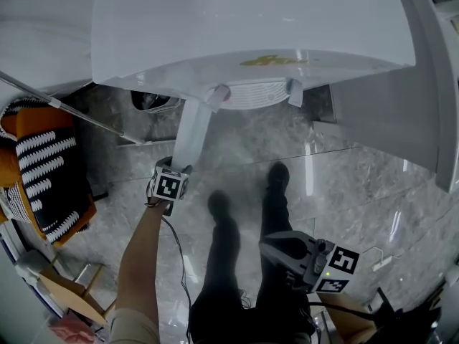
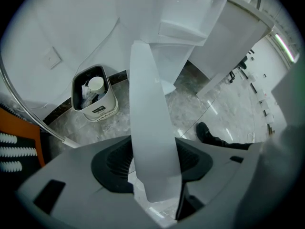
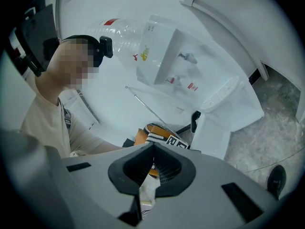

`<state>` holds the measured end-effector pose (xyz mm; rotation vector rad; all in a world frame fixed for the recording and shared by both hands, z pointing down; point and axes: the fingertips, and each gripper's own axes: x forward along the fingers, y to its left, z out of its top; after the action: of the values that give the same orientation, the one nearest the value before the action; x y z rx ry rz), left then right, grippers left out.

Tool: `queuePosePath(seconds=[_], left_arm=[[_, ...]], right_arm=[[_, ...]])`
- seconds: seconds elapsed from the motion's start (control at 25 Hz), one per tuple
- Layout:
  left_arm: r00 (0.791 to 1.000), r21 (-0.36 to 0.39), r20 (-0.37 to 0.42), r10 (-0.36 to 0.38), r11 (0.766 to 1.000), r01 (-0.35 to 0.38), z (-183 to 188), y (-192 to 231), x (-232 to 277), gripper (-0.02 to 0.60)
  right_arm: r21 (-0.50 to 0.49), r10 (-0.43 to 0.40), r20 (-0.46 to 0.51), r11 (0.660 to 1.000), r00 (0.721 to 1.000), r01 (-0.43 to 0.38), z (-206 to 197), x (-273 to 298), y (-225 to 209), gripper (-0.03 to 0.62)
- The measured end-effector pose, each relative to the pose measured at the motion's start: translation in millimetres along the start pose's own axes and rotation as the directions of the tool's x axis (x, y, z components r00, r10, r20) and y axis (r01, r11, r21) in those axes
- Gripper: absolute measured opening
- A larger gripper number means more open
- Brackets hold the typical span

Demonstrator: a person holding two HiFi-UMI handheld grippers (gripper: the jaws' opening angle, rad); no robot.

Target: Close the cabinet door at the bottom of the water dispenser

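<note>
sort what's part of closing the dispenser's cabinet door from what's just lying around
Job: cabinet door, water dispenser, left gripper clamped on the door's edge.
Lying about: waste bin, orange striped cushion.

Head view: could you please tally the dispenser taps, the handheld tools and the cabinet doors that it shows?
Dispenser taps: 2
Tools, left tool and right tool: 2
Cabinet door: 1
Total: 5

Grey marble floor [image 1: 358, 192] carries water dispenser [image 1: 251, 20] and white bin [image 2: 94, 97].
</note>
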<state>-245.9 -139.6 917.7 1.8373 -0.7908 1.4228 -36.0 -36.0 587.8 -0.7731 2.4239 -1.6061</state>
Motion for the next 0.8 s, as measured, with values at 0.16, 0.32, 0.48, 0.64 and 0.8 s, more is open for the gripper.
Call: queuePosePath(seconds=[0.16, 0.32, 0.48, 0.64, 0.8], left_arm=[[0.997, -0.052, 0.041, -0.061, 0.997, 0.063, 4.4, -18.3, -0.5, 0.241], [0.992, -0.086, 0.057, -0.113, 0.989, 0.118, 7.0, -39.3, 3.4, 0.250], [0.988, -0.126, 0.070, -0.134, 0.982, 0.142, 10.4, -52.7, 6.3, 0.259], [0.986, -0.151, 0.071, -0.152, 0.975, 0.161, 15.1, -65.3, 6.0, 0.267], [0.967, -0.214, 0.095, -0.236, 0.944, 0.251, 24.0, -82.1, 5.1, 0.276]], right_arm=[[0.006, -0.008, 0.016, 1.000, 1.000, 0.008, 1.5, -7.5, -3.4, 0.017], [0.008, -0.018, 0.027, 1.000, 0.999, 0.017, 2.8, -15.3, -9.0, 0.017], [0.011, -0.023, 0.040, 1.000, 0.999, 0.023, 3.1, -22.0, -12.2, 0.017], [0.013, -0.027, 0.054, 1.000, 0.998, 0.026, 6.4, -33.9, -14.3, 0.017], [0.016, -0.035, 0.066, 0.999, 0.997, 0.034, 7.1, -41.5, -17.7, 0.017]])
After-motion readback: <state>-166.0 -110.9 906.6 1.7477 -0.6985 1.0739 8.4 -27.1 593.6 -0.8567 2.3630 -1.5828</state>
